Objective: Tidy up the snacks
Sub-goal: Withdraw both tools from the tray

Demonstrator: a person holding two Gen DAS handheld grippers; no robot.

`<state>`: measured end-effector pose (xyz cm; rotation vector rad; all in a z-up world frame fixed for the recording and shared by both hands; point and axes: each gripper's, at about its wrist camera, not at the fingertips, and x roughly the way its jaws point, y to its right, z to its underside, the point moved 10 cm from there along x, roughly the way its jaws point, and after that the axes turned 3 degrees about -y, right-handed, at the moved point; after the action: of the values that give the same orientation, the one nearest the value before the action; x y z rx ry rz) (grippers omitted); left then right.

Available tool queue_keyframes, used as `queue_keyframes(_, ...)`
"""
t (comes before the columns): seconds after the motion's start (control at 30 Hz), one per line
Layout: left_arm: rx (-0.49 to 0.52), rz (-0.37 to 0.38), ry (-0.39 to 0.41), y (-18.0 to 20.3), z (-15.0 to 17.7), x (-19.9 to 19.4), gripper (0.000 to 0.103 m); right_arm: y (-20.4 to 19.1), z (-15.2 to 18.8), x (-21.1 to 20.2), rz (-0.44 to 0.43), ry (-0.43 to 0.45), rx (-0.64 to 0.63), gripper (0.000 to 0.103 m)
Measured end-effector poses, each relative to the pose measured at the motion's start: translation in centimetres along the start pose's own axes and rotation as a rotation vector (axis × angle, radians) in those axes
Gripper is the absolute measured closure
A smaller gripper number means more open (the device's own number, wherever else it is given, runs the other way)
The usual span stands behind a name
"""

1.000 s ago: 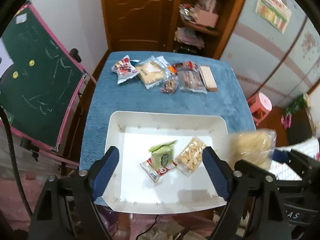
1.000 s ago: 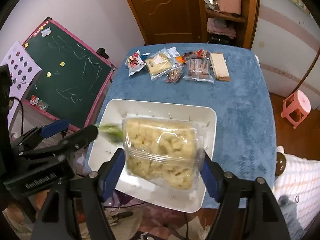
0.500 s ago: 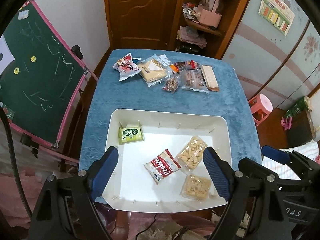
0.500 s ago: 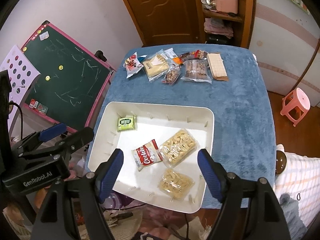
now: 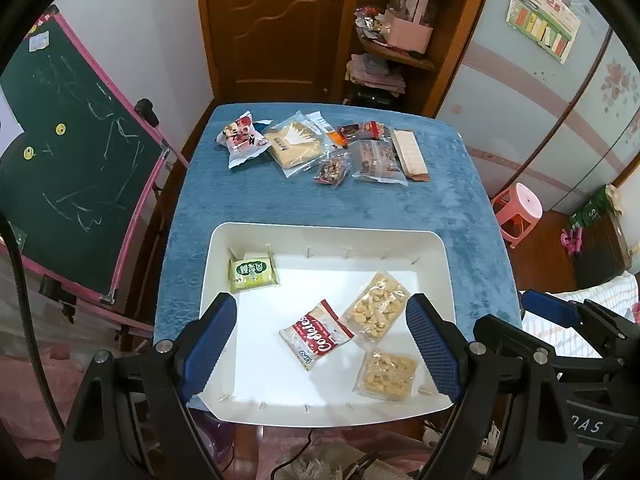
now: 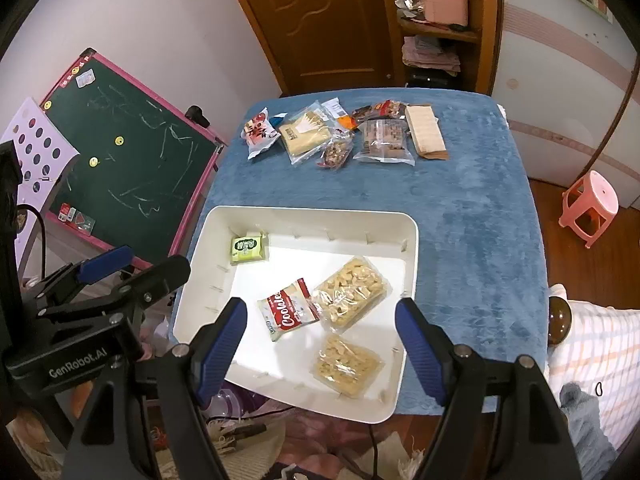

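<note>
Crinkly plastic-film snack packets, seven or so, in a loose row (image 5: pixel 324 148) at twelve o'clock on blue plush-covered desk (image 5: pixel 440 208). Likely light, soft, slippery; contents probably brittle, best pinched at a sealed edge.

White plastic rectangular tray (image 5: pixel 328 230) at six o'clock, already holding:
- green packet (image 5: pixel 252 274)
- red-and-white cookie packet (image 5: pixel 316 334)
- two clear bags of pale puffs (image 5: pixel 378 310)

Left tongs (image 5: pixel 322 346) and right tongs (image 6: pixel 320 346): both spread wide, empty, above tray.

- A brown wooden door (image 5: pixel 276 28) stands far ahead, in a white wall.
- Wooden shelves (image 5: pixel 404 28) are right of the door.
- A green chalkboard (image 6: pixel 132 160) leans at the left.
- A pink stool (image 6: pixel 592 204) stands on the wooden floor at the right.
</note>
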<state>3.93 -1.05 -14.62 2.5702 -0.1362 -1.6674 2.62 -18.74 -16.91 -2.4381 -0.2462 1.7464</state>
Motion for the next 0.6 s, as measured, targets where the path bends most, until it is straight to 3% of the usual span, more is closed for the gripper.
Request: queue_keyframes(0.6, 0.043, -0.006, 0.062, 2.6, -0.2, -2.0, 0.017, 1.9, 0.0, -3.3, -0.037, 0.099, 0.014, 0.026)
